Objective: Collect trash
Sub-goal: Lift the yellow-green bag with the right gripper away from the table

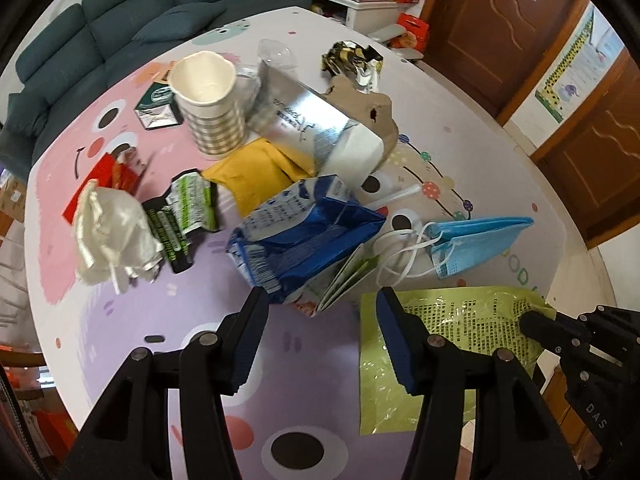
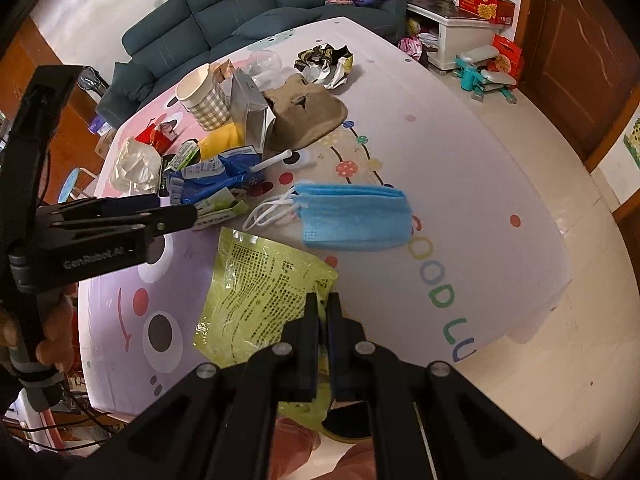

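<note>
We held the right gripper clamped on a corner of the yellow-green printed wrapper, which lay at the near edge of the table. Our left gripper stood half open with nothing between its pads, just short of the blue bag. A blue face mask lay beside the wrapper.

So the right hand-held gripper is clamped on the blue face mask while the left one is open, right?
Not quite: the right hand-held gripper is clamped on the yellow-green wrapper, as the right wrist view shows; the blue face mask lies untouched. The left hand-held gripper is open.
</note>
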